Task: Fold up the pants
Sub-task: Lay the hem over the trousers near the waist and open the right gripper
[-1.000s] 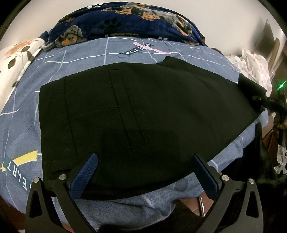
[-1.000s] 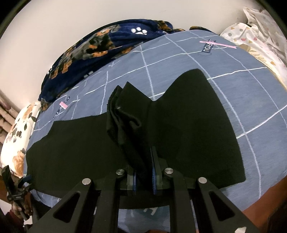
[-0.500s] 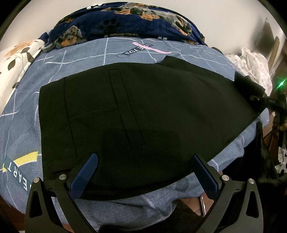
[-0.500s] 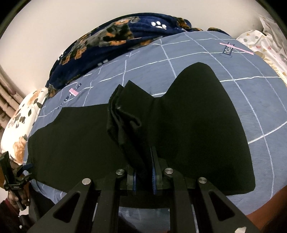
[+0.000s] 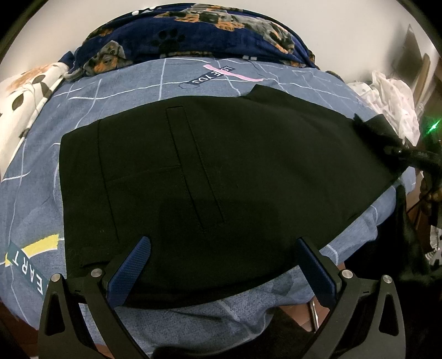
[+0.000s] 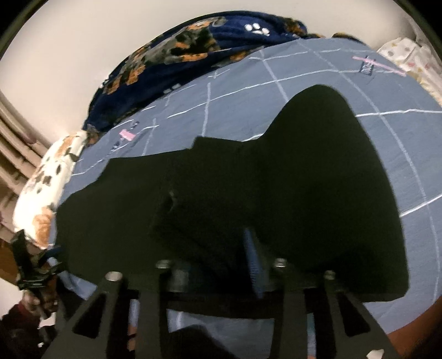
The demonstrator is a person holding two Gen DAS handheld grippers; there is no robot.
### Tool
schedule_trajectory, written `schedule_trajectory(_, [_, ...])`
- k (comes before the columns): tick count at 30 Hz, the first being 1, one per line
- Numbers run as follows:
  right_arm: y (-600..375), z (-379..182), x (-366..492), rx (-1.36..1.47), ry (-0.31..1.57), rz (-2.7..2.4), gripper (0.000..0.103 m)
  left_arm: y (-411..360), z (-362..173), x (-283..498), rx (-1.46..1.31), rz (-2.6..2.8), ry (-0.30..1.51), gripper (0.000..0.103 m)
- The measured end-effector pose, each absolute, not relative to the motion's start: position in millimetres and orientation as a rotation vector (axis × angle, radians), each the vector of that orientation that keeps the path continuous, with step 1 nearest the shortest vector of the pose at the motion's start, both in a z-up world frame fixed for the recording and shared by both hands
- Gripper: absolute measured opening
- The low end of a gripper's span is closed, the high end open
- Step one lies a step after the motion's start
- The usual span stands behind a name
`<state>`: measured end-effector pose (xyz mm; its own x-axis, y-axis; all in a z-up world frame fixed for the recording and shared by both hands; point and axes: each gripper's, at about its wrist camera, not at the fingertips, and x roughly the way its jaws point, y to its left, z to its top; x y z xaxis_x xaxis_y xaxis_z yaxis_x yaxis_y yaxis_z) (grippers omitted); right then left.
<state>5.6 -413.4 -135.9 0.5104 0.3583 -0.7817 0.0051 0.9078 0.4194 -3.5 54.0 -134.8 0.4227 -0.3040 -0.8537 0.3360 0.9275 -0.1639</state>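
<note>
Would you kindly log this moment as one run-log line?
pants: flat on bed | left gripper: open above near edge | right gripper: opening, releasing cloth

Premises: a bedroom in a private home. A bed (image 5: 116, 110) fills both views, dressed in a blue-grey sheet printed with white grid lines and word patches. At 12 o'clock in the left wrist view, a navy fleece blanket (image 5: 193, 30) with a dog and paw-print pattern lies bunched against a plain pale wall (image 5: 55, 24). At 9 to 10 o'clock, a white floral pillow (image 5: 22, 102). At 2 o'clock, a heap of white spotted fabric (image 5: 392, 99). In the right wrist view, ribbed beige curtain folds (image 6: 13, 143) show at 9 o'clock.
</note>
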Motion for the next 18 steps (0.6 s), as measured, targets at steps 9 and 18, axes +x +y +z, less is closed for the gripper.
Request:
schedule_trajectory(9, [-417,-121,-2,0.622,0.965,0.456,0.069,54,-135,-3,0.034,-0.400,1.062,0.103])
schedule_trajectory(18, [-523,-101,-26,0.968,0.688,0.306,0.065,55,-134,-2,0.019,-0.404,1.058,0.103])
